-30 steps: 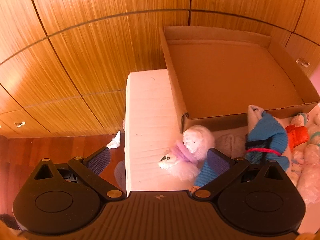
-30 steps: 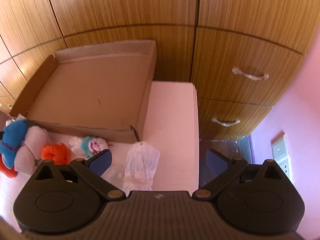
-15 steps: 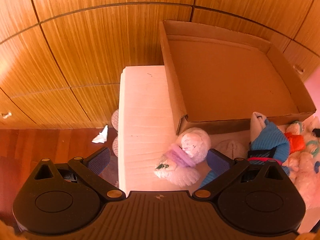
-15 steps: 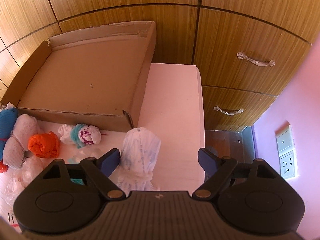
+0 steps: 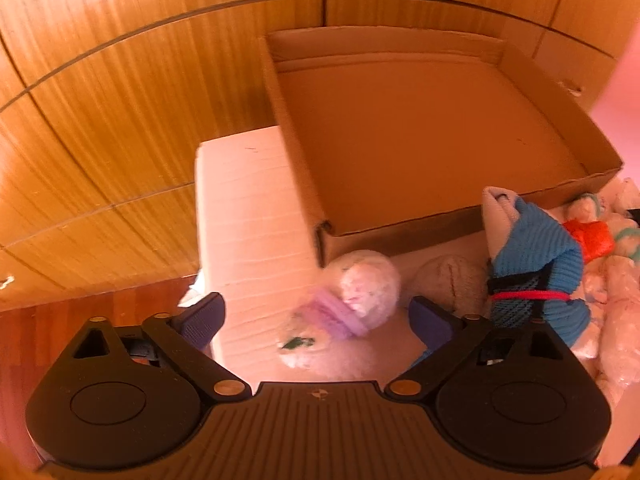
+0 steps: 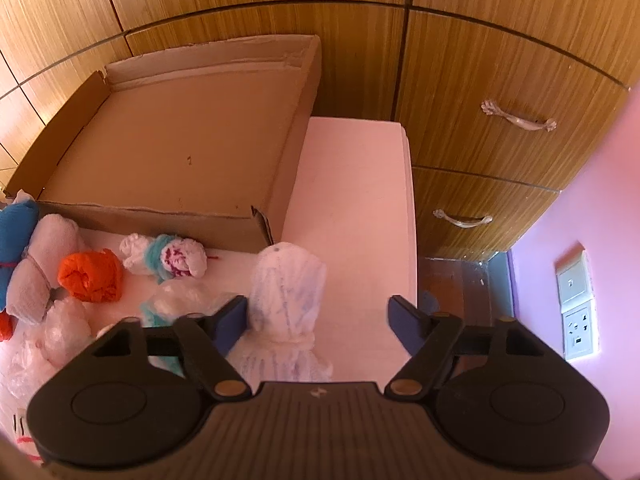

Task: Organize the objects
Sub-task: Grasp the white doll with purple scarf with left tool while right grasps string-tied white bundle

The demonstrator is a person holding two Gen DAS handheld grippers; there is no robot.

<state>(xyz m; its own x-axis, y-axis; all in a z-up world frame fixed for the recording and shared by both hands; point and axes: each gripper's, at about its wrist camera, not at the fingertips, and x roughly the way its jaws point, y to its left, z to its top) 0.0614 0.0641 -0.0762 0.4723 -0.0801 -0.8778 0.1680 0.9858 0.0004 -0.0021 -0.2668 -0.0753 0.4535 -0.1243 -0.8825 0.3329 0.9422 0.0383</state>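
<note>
An empty shallow cardboard box [image 5: 420,136] [image 6: 180,152] sits at the back of a white table [image 5: 248,216] [image 6: 352,200]. My left gripper [image 5: 316,316] is open just above a white bundle with a purple band [image 5: 352,300]. A blue rolled sock [image 5: 536,264] and a pale bundle [image 5: 448,280] lie to its right. My right gripper [image 6: 316,316] is open, with a white blue-streaked bundle [image 6: 286,292] between its fingers, close to the left finger [image 6: 230,322].
An orange bundle [image 6: 90,276], a white and teal bundle [image 6: 168,254] and clear plastic bags [image 6: 60,328] lie in front of the box. Wooden cabinets with drawer handles [image 6: 516,118] stand behind. A pink wall with sockets [image 6: 576,312] is at right.
Both grippers have moved lower and closer to the table. The white blue-streaked bundle now sits between the right fingers, and the left gripper has closed in on the purple-banded bundle.
</note>
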